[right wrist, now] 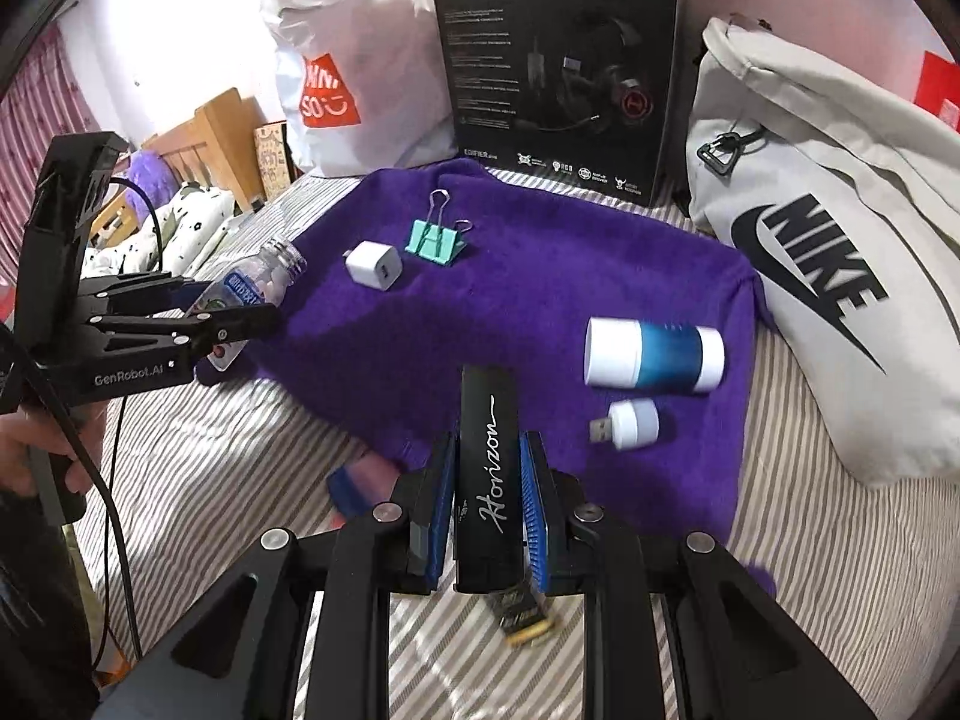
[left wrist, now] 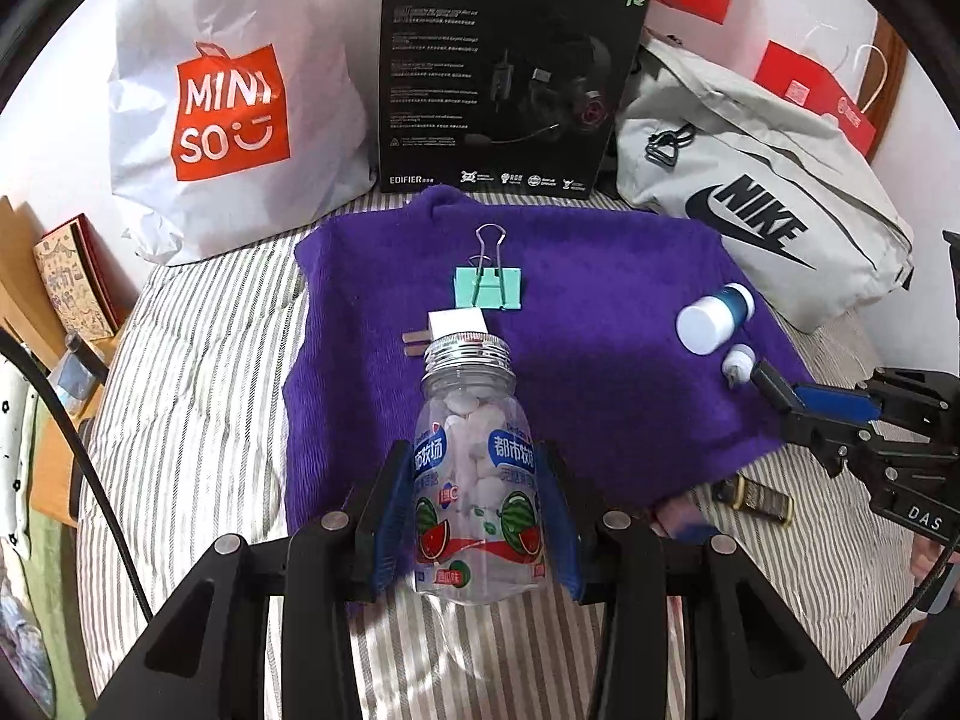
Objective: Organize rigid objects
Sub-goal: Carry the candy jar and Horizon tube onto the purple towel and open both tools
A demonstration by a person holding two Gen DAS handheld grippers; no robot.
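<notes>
Four items already lie on the purple towel (right wrist: pixel 540 276) ahead; our left gripper (left wrist: pixel 477 498) clamps the candy bottle (left wrist: pixel 474 468), right gripper (right wrist: pixel 487 510) clamps the black Horizon bar (right wrist: pixel 487 480), both unplaced.

The left wrist view looks forward along its fingers (left wrist: pixel 390 498) from low over the bed (left wrist: pixel 198 372), close up, facing the headset box (left wrist: pixel 510 78). The right wrist view sits further right, also low and facing the box (right wrist: pixel 558 72). Both share the purple cloth (left wrist: pixel 600 390), the clip (left wrist: pixel 489 288) and each other's gripper at the frame edge.
</notes>
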